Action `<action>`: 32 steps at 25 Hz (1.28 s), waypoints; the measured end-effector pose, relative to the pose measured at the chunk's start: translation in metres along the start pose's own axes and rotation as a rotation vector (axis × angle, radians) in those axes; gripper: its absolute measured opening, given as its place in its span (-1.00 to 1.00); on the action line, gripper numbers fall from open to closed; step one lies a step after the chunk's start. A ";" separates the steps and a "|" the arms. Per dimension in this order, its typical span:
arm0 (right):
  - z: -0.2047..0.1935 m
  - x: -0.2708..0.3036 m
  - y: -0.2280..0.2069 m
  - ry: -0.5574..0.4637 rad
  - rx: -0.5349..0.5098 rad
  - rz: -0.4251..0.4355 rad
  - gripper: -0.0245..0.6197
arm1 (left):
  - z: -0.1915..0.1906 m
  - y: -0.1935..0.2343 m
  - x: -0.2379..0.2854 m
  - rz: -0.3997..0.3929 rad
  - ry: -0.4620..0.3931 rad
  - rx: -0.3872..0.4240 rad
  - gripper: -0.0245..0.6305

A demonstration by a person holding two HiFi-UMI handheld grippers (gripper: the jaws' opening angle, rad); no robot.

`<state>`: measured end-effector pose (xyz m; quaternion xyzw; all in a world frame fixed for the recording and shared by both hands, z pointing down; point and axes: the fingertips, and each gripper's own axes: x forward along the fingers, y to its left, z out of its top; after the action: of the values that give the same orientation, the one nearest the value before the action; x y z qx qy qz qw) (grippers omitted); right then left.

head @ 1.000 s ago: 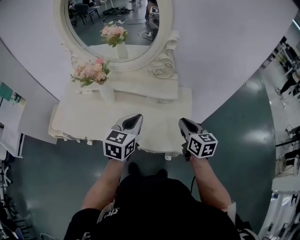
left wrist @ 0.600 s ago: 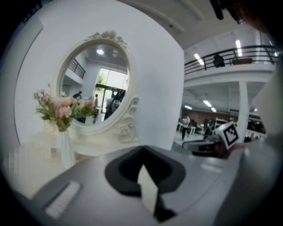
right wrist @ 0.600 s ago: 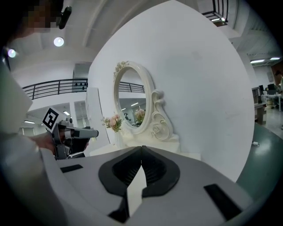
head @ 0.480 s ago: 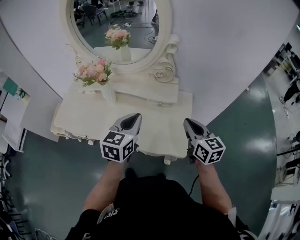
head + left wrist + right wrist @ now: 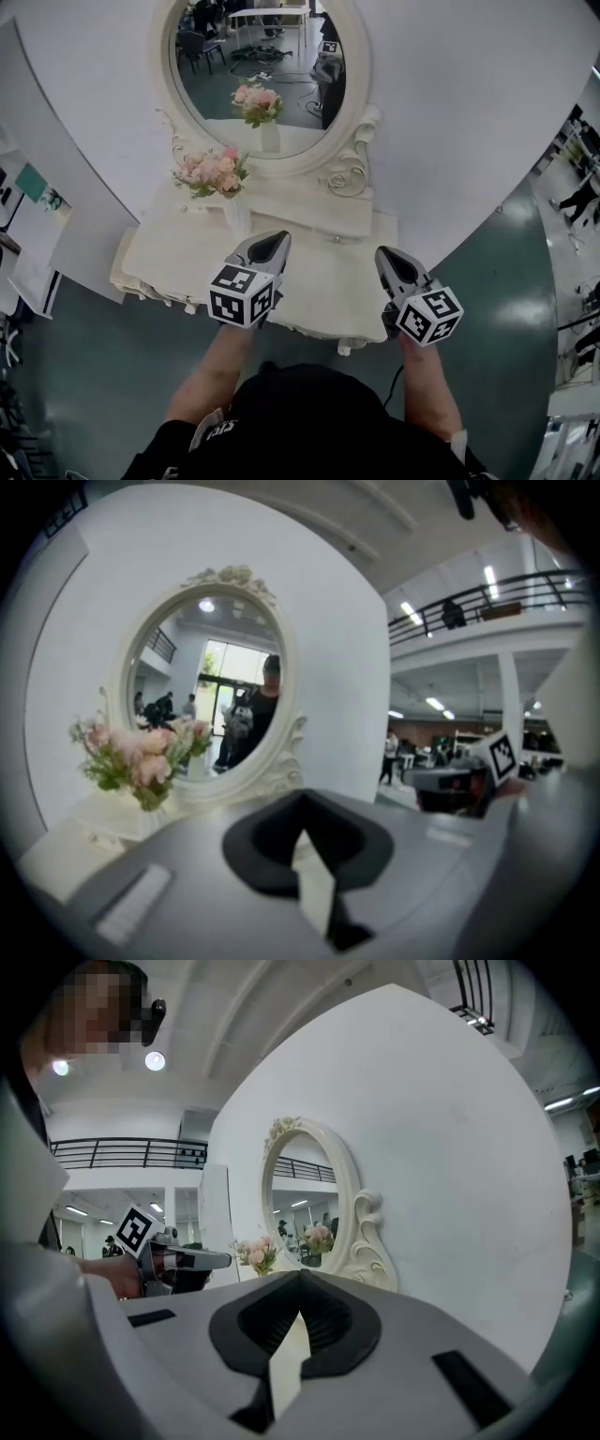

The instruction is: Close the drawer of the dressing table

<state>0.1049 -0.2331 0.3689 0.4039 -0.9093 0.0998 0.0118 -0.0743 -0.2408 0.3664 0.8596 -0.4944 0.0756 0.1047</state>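
Dressing table [image 5: 169, 258]: against the far wall, long axis left to right, front facing the person.
Drawer: front cannot be seen from above.
Left gripper [image 5: 278, 238]: jaws closed together, empty, over the surface's near edge.
Right gripper [image 5: 384, 253]: jaws closed, empty, over the near right corner.

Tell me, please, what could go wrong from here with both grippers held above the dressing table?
The flowers stand ahead and to the left of the left gripper; a careless forward move could topple them. Both it and the right gripper hang over the dressing table with jaws shut and empty. The head view hides the drawer front, so a drawer left ajar might go unnoticed.
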 end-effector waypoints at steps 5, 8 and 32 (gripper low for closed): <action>0.010 0.001 0.006 -0.033 -0.003 -0.007 -0.94 | 0.015 0.007 0.000 -0.021 -0.009 0.051 -0.90; 0.012 0.004 0.013 -0.043 0.017 0.004 -0.94 | 0.020 0.010 -0.003 -0.022 -0.021 0.063 -0.90; 0.028 -0.004 0.028 -0.086 -0.070 -0.002 -0.95 | 0.023 0.029 -0.029 0.035 -0.061 0.057 -0.90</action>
<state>0.0882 -0.2171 0.3359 0.4082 -0.9114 0.0502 -0.0131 -0.1131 -0.2364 0.3406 0.8554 -0.5099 0.0650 0.0638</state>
